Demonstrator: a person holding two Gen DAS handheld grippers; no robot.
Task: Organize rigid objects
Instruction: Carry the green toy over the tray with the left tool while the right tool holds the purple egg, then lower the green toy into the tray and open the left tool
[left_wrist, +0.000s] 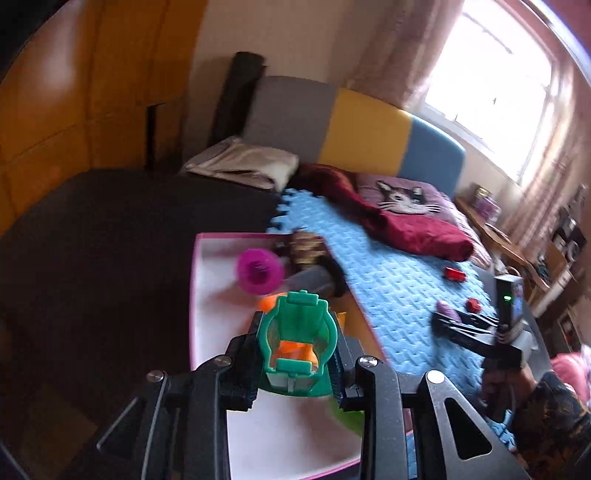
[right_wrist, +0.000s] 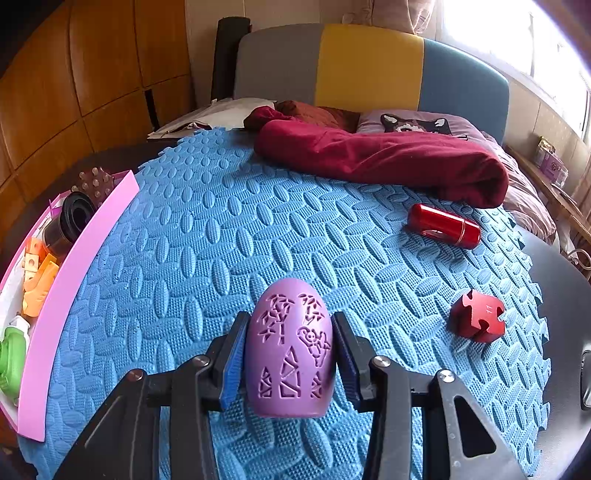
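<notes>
My left gripper (left_wrist: 297, 354) is shut on a green plastic piece (left_wrist: 295, 317) and holds it over the pink-rimmed white tray (left_wrist: 207, 295). The tray contains a magenta spool (left_wrist: 258, 271), a dark cylinder (left_wrist: 314, 282), a brown studded piece (left_wrist: 306, 247) and orange parts. On the blue foam mat (right_wrist: 207, 236), my right gripper (right_wrist: 290, 354) is shut on a purple egg (right_wrist: 288, 350) with cut-out patterns. A red cylinder (right_wrist: 443, 225) and a red notched cube (right_wrist: 478, 319) lie on the mat to its right. The pink tray wall (right_wrist: 74, 280) runs along the mat's left edge.
A maroon blanket (right_wrist: 388, 155) and a cat pillow (right_wrist: 413, 123) lie at the far end of the bed, in front of a grey, yellow and blue headboard. Black mat borders the blue one on both sides. A wooden wardrobe stands at the left, and a window at the right.
</notes>
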